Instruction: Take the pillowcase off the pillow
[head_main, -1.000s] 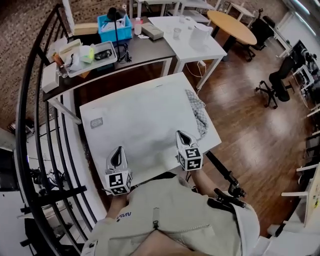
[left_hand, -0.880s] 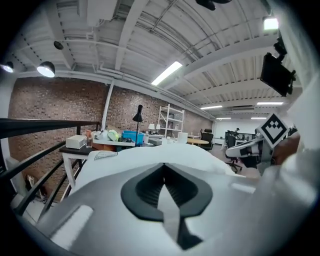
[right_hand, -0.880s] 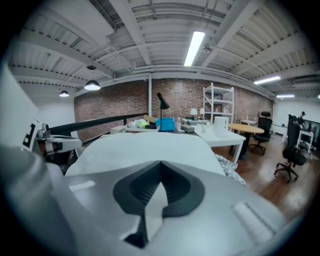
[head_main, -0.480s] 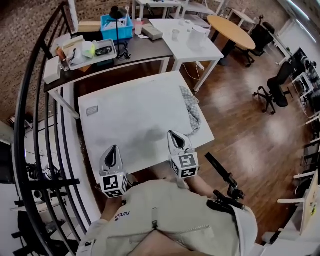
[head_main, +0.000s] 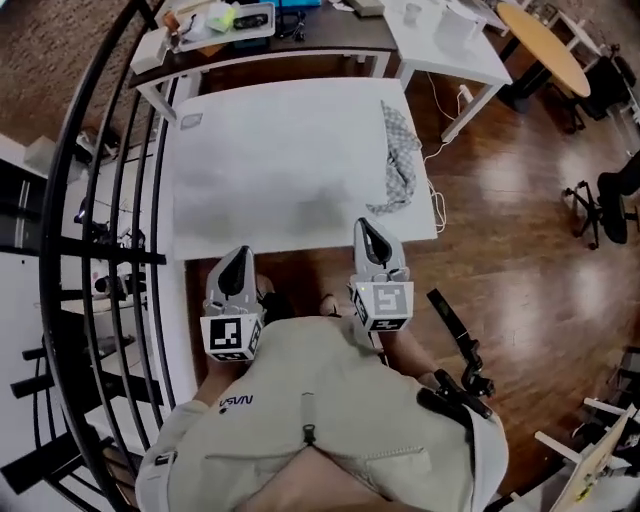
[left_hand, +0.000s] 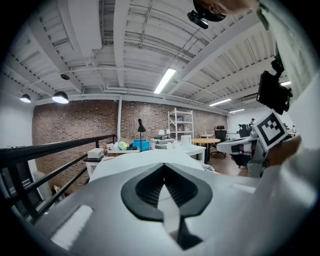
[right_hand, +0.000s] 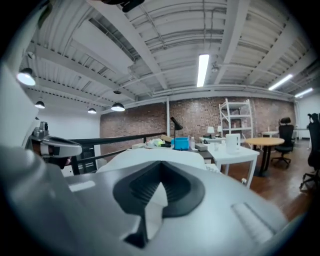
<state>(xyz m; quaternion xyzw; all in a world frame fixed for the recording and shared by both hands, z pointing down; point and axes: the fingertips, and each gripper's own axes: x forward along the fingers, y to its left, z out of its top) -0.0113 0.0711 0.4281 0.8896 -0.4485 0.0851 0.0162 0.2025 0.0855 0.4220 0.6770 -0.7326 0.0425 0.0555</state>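
A grey-checked cloth (head_main: 398, 160) lies crumpled along the right edge of the white table (head_main: 280, 150), partly hanging over it. No separate pillow can be made out. My left gripper (head_main: 241, 256) is shut and empty, just off the table's near edge at the left. My right gripper (head_main: 367, 226) is also shut and empty, its tip over the near edge, a short way in front of the cloth. In the left gripper view the jaws (left_hand: 163, 165) meet with nothing between them. The right gripper view shows the same for its jaws (right_hand: 161, 164).
A dark desk (head_main: 300, 40) with a tray of clutter (head_main: 215, 18) stands beyond the table. A white table (head_main: 450, 40) and a round wooden table (head_main: 545, 45) are at the far right. A black railing (head_main: 90, 200) runs along the left. A black stand (head_main: 455, 340) leans at my right.
Both grippers have drawn back from over the table to its near edge. The head view has tilted down and the table now sits higher in it. Both stay shut.
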